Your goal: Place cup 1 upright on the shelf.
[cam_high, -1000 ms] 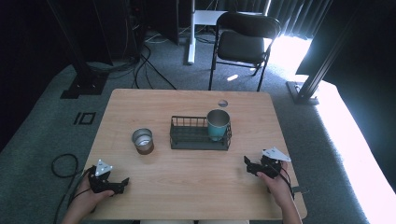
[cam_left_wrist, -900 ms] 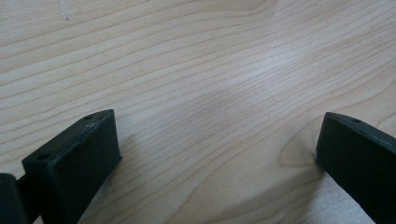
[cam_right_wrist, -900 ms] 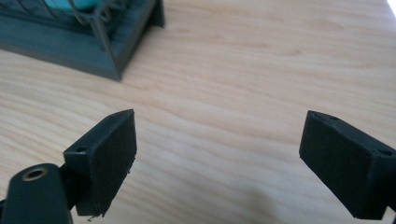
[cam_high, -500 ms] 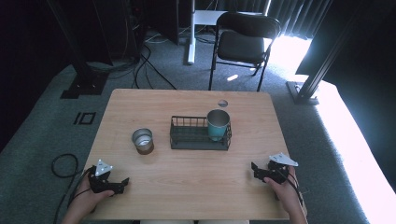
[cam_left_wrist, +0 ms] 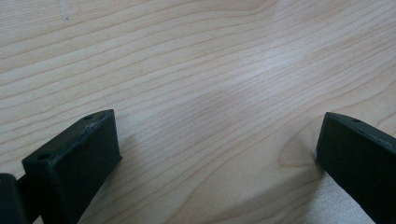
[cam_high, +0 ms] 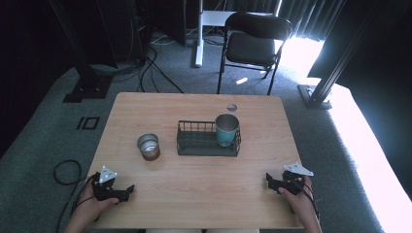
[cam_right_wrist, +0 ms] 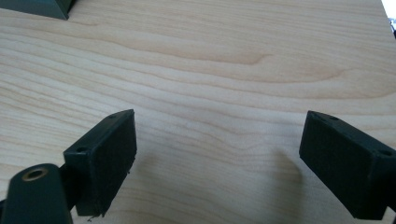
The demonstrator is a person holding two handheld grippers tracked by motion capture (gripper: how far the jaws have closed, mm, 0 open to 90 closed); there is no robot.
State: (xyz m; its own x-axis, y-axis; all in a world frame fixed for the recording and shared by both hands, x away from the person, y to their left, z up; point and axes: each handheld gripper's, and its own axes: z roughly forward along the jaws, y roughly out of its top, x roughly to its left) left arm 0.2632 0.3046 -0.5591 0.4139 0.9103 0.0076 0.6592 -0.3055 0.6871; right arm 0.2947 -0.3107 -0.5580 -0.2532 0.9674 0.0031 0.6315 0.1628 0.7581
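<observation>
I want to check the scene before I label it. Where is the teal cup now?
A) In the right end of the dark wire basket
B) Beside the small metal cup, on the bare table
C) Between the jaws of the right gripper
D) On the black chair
A: the teal cup stands upright inside the right end of the dark wire basket, apart from both grippers.

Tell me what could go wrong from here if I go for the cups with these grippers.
The teal cup stands tall at the right end of the wire basket; a sideways nudge from the right gripper could tip it or drag the basket along. The small metal cup stands loose on the table, so the left gripper might push it away instead of closing around it. Both sets of jaws are open and rest low on the wood, so sliding forward could scrape it.
</observation>
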